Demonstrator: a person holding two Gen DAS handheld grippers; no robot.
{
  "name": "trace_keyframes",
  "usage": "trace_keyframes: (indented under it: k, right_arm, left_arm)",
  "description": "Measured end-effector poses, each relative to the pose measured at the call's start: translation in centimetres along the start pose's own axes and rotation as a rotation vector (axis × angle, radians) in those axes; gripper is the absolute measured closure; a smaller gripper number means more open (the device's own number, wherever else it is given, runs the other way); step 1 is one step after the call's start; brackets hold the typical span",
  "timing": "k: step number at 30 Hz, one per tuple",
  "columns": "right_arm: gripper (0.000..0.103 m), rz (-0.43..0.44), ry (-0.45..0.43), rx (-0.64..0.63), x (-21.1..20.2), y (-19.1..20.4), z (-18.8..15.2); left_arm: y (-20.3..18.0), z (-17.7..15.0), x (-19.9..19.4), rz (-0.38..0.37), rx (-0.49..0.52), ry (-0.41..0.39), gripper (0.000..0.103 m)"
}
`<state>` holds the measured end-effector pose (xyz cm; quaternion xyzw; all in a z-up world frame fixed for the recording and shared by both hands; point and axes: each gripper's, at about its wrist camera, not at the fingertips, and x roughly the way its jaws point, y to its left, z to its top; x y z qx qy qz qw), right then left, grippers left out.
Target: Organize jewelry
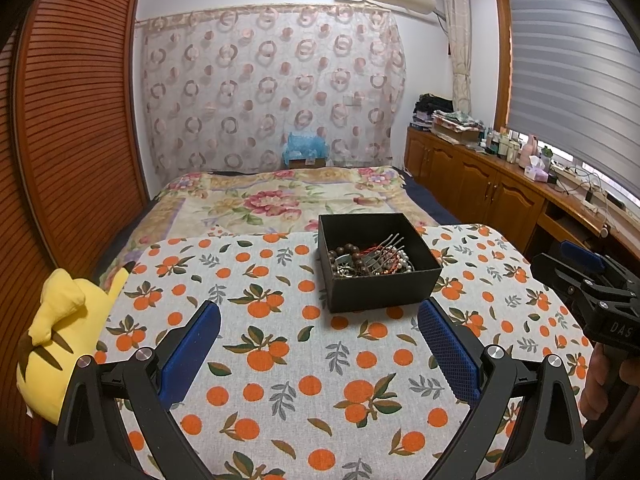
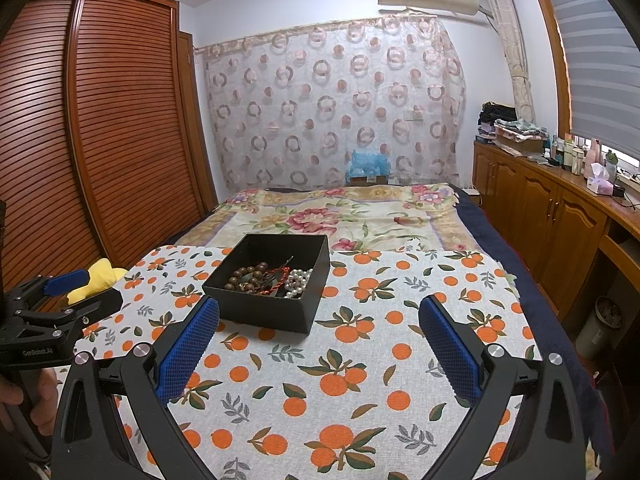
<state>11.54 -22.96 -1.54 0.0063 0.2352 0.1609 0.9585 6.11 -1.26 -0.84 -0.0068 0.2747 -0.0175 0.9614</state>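
A black open box (image 1: 380,286) stands on the orange-print cloth (image 1: 280,360). It holds a tangle of jewelry (image 1: 370,261): brown wooden beads, pearls, red cord and metal hairpins. The box (image 2: 268,312) and its jewelry (image 2: 270,278) also show in the right wrist view. My left gripper (image 1: 319,322) is open and empty, just short of the box's near side. My right gripper (image 2: 319,316) is open and empty, to the right of the box. Each gripper shows at the edge of the other's view: right gripper (image 1: 576,268), left gripper (image 2: 86,284).
A yellow plush toy (image 1: 60,344) lies at the cloth's left edge. A floral bedspread (image 1: 280,200) stretches behind the box. A wooden wardrobe (image 1: 72,120) stands on the left. Wooden cabinets (image 1: 480,184) with bottles and folded clothes line the right.
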Motion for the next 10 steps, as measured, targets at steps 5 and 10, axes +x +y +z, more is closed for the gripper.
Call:
trace_keyframes:
  k: [5,10]
  right_arm:
    - [0.002,0.001,0.0,0.0,0.0,-0.01,0.01]
    - [0.002,0.001,0.0,0.001,-0.01,-0.02,0.02]
  left_arm:
    - [0.0,-0.02,0.01,-0.001,-0.001,0.002,0.008]
    - [-0.07,-0.07,-0.01,0.0,-0.004,0.0,0.008]
